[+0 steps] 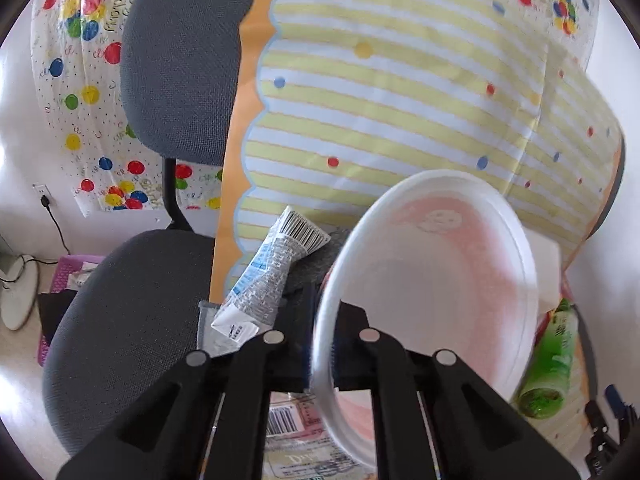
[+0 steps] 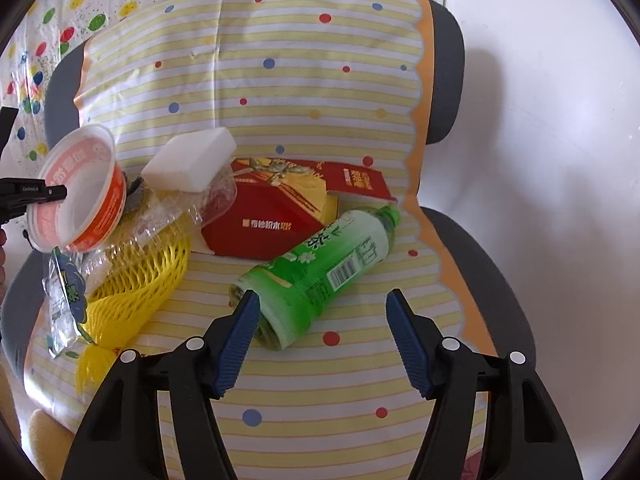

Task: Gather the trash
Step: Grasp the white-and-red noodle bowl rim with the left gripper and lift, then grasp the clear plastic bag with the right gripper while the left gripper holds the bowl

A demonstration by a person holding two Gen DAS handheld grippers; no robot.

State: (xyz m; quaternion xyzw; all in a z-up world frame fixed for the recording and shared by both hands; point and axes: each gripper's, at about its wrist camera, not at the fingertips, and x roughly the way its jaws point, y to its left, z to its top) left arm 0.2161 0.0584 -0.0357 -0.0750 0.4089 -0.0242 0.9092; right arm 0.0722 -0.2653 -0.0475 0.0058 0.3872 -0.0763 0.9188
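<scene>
The left gripper [image 1: 320, 344] has its jaws pinched tight on the rim of a round white plastic tub with an orange printed outside [image 2: 80, 192], which hangs tilted and lifted above the pile at the left of the chair. The right gripper [image 2: 320, 332] stands partly open around the base of a green plastic tea bottle [image 2: 320, 264] lying on its side; its left blue pad is at the bottle's base, the right pad clear of it, so nothing is gripped there. By the look of it the collecting has barely begun: one item is up, the rest lie on the yellow-striped dotted sheet [image 2: 304, 92] spread over the grey office chair [image 2: 488, 264]. Left to gather are a red and gold cardboard box [image 2: 272, 216], a white foam block [image 2: 188, 164], a yellow foam net sleeve [image 2: 136, 284], crumpled clear plastic wrap [image 2: 168, 212] and a grey squeezed tube [image 1: 272, 264]. No bin or bag shows. The bottle carries large Chinese characters and a barcode, the box a line of white Chinese text, the tube a barcode; none reads clearly.
</scene>
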